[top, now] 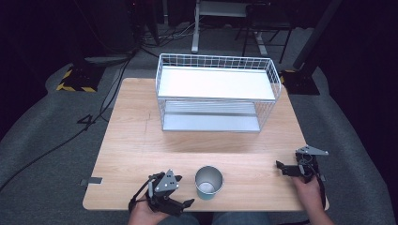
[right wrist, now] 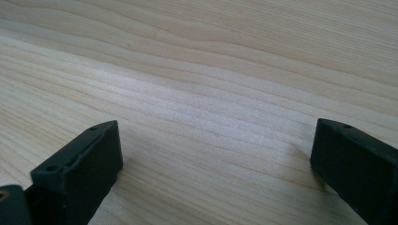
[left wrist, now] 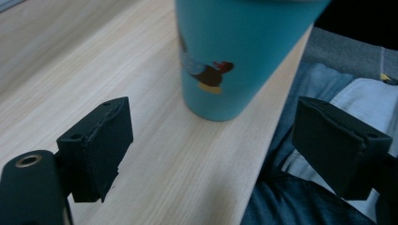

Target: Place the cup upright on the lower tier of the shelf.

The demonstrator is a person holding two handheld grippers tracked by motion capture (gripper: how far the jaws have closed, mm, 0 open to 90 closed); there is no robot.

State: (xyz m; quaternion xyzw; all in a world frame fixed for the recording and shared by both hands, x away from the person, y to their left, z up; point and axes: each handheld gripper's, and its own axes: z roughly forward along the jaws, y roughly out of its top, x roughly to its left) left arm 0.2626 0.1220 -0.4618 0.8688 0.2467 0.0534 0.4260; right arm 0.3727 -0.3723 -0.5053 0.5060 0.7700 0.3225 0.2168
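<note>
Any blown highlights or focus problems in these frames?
High view: the wire rack's top shelf is blown out white, surroundings fall to near black. Left gripper view: the teal cup is soft and cropped at the top, its printed figure blurred. Right gripper view: table grain crisp, mild sheen mid-frame.

Teal cup [left wrist: 234, 51] cut off at the top edge of the left gripper view, rim out of frame; printed figure on its side blurred, kind not to be told. Left gripper [left wrist: 211, 154] with outer jaw clipped at the right edge. Right gripper [right wrist: 213, 173] likewise clipped at right and bottom. Person's hands [top: 145, 213] and forearms cut by the bottom of the high view. Far chair legs [top: 263, 28] lost in darkness. Lower shelf of wire rack [top: 211, 123] partly hidden under the upper tray
</note>
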